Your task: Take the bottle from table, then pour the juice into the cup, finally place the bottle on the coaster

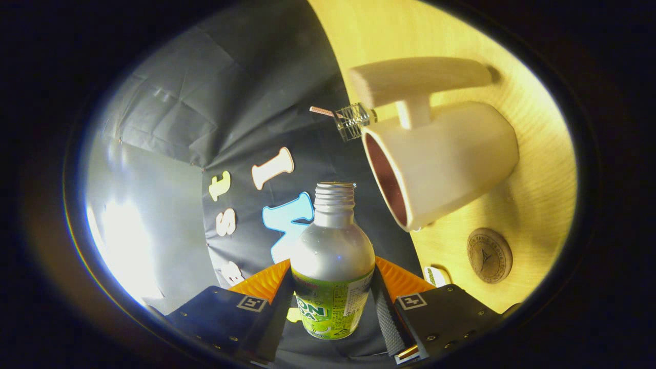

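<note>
Gripper point(332, 279) clamped on the uncapped bottle point(333, 266), both fingers pressing its sides; cup point(441, 164) at two o'clock, coaster point(489, 255) at three.

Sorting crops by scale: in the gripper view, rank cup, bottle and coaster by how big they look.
1. cup
2. bottle, nearly as big, but it is nearest the camera, clamped in the hand-held gripper
3. coaster

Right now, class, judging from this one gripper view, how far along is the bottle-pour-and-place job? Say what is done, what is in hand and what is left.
Done: the bottle is off the table, clamped between the gripper fingers, cap off. In hand: the view is rolled, so the bottle is tilted, its open neck near the cup mouth; no juice is visibly flowing. Left: finish the pour, then stand the bottle on the round coaster, which lies bare beside the cup.
</note>
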### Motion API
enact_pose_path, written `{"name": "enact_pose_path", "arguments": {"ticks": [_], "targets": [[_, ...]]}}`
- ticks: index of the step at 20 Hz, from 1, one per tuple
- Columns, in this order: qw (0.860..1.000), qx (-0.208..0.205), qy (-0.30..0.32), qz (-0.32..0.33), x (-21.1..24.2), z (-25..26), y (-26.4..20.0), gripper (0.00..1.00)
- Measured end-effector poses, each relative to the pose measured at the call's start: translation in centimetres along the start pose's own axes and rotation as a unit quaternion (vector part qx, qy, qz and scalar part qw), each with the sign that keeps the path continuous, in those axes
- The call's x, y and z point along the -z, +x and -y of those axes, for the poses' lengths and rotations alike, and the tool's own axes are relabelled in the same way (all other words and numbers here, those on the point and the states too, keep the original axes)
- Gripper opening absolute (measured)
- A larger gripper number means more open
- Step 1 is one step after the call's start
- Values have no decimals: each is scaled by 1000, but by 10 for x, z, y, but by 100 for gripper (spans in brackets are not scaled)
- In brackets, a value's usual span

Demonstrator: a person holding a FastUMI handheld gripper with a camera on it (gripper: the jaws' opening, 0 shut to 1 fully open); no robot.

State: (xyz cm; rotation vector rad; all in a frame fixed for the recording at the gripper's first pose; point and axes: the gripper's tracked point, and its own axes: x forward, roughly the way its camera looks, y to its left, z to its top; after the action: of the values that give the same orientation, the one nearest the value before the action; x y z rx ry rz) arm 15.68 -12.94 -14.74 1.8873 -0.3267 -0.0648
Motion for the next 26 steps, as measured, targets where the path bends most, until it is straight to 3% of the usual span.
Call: {"name": "enact_pose_path", "arguments": {"ticks": [4,11,16,22,24,26], "targets": [[996,16,-89,-15,2,-7,2,77],[977,8,-210,-37,8,-26,5,77],[949,15,-310,-55,20,-36,2,77],[894,47,-438,-82,39,-30,-4,77],[863,54,-494,-89,48,-34,-5,77],[817,68,-565,-91,52,-38,-5,77]]}}
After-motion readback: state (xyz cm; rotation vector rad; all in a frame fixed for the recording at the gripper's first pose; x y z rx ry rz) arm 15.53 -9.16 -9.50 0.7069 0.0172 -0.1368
